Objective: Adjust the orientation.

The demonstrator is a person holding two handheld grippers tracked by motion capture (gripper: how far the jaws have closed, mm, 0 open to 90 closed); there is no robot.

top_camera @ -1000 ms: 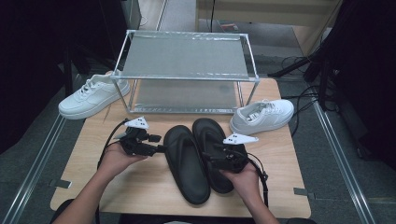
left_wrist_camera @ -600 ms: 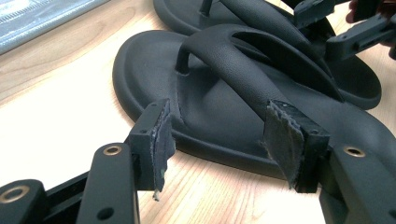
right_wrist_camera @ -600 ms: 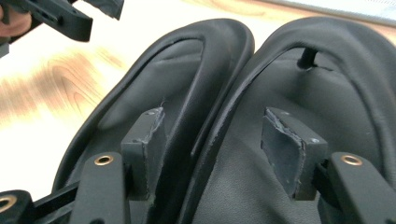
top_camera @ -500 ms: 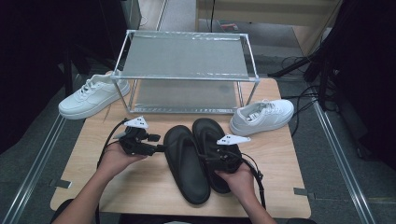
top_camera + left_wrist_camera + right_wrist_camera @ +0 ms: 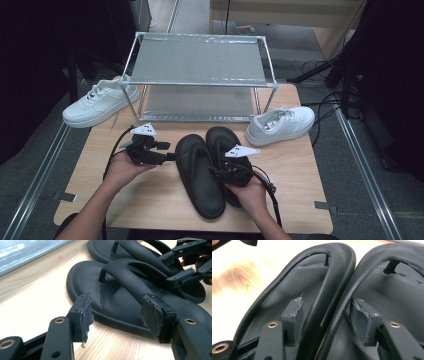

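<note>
Your right gripper (image 5: 220,172) is down on the pair of black flip-flops in the middle of the wooden table (image 5: 150,200), and its jaws have just been closing. In the right gripper view one pad sits inside the strap of the left flip-flop (image 5: 287,290) and the other inside the strap of the right flip-flop (image 5: 397,290), so the two neighbouring straps stand side by side between the jaws. The jaws are still wide, and you can't tell from here whether the pads (image 5: 295,311) are pressing on the straps or only beside them.

From above, the left flip-flop (image 5: 197,175) and the right flip-flop (image 5: 222,142) lie touching along their inner edges, toes pointing away from you, in front of the metal shoe rack (image 5: 200,82). Your right hand (image 5: 252,195) covers the heel end of the right one.

Your left gripper (image 5: 167,156) hovers just beside the outer edge of the left flip-flop, jaws wide apart and holding nothing. In the left gripper view its two worn pads (image 5: 86,315) frame the sole edge and the strap of the left flip-flop (image 5: 117,297) without touching it, with the right gripper (image 5: 185,265) farther off over the straps.

One white sneaker (image 5: 100,102) sits at the left end of the rack, hanging partly past the table edge. The other white sneaker (image 5: 280,125) rests on the table at the rack's right front corner, near the toe of the right flip-flop.
</note>
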